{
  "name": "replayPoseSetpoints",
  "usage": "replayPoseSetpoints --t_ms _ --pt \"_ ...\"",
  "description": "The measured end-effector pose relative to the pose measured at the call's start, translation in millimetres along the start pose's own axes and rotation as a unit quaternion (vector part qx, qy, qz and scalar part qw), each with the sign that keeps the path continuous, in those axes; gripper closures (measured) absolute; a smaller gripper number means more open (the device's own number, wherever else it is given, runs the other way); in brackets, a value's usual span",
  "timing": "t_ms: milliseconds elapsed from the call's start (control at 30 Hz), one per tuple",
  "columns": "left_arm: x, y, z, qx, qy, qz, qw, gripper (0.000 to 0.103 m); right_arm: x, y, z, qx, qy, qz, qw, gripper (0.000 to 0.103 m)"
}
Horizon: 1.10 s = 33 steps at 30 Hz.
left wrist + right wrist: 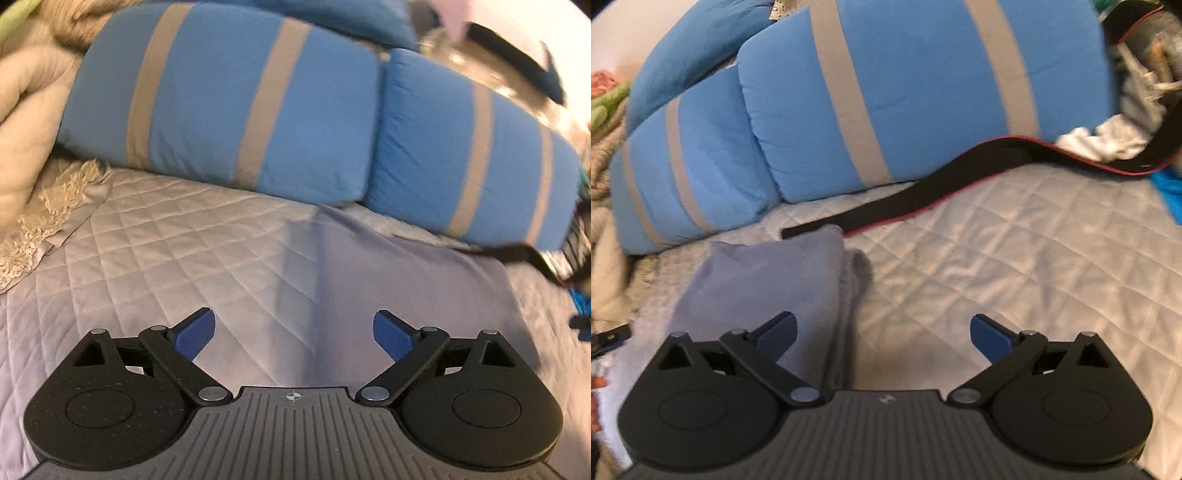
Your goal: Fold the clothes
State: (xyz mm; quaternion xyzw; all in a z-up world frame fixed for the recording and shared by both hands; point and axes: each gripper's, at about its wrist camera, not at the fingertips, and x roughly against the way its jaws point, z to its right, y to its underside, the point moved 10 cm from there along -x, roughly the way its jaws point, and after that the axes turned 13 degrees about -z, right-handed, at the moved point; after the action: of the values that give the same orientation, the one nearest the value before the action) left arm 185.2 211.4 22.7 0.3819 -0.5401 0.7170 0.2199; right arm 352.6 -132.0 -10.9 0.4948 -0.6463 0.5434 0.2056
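Both claws, left (294, 332) and right (882, 334), hang spread and empty; the folded grey garment (768, 280) at eleven o'clock needs smoothing flat on the bed (1015, 258).

Folded cloth (764, 291) on quilt (1015, 258); pillows (886, 92) behind.

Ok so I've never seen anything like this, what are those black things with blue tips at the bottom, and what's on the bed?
They are handheld grippers, one in each of a person's hands, each carrying its own camera that looks along its two fingers. One picture comes from the left gripper, the other from the right gripper. Both stand open and hold nothing. On the quilted bedspread lies a folded grey garment. A black strap with red edging runs along the foot of the blue pillows with grey stripes.
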Motion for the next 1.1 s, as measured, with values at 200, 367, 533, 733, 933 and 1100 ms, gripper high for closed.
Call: replayPoseSetpoints --t_ms 200,367,533,733,933,1100 --pt "20.1 48.4 46.1 -0.012 -0.005 0.001 0.9999 0.009 6.9 54.5 -16.0 0.0 0.024 0.011 1.0 0.0" --pt "12.2 91.8 75.8 -0.054 -0.011 -0.026 0.9981 0.009 -6.2 103.0 -43.1 0.057 0.055 -0.003 0.997 0.0" --pt "-0.9 115.0 79.2 -0.076 -0.024 -0.047 0.9957 0.009 -21.6 136.1 -66.4 0.099 0.048 -0.047 0.993 0.0" --pt "5.1 129.7 79.1 -0.102 -0.034 -0.053 0.9927 0.022 -16.2 136.6 -76.5 0.129 0.052 -0.033 0.99 0.003" --pt "12.0 128.5 82.7 -0.11 -0.016 -0.054 0.9924 0.094 -13.6 141.3 -85.9 0.162 0.058 -0.036 0.984 0.087" --pt "12.0 129.9 79.8 -0.105 -0.006 -0.06 0.9927 0.102 -12.6 143.2 -86.4 0.181 0.072 -0.03 0.98 0.102"
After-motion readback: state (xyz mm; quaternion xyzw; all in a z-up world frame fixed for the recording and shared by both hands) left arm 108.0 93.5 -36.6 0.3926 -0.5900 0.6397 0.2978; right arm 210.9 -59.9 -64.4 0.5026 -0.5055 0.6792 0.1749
